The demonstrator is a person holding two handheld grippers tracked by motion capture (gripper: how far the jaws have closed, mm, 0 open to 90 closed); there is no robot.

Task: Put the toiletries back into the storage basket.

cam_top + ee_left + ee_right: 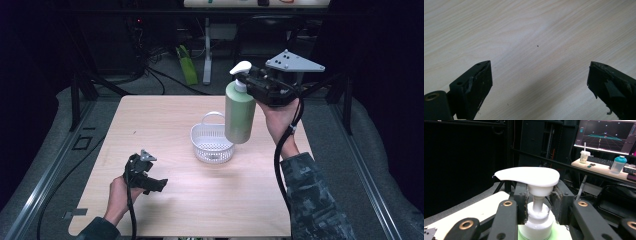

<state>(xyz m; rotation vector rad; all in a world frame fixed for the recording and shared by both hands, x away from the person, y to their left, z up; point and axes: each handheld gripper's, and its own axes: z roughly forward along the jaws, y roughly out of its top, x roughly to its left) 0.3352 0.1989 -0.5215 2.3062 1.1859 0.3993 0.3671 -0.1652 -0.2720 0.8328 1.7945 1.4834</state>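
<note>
Soap bottle (240, 114) is hanging above the basket (212, 144), our right hand-held gripper (251, 81) pinching its pump neck. We are risking a swing knocking the basket over; the left hand-held gripper (159, 185) is resting spread.

Both hand-held grippers were black w/ black cables trailing. Right hand-held gripper (248, 82) had a grey 3-cornered plate (294, 62) w/ small holes; brass-ringed screws (507, 203) on its arms. Right sleeve (315, 200) was camo-patterned. Left hand-held gripper (159, 185) pads (477, 85) looked worn, tape peeling.
</note>
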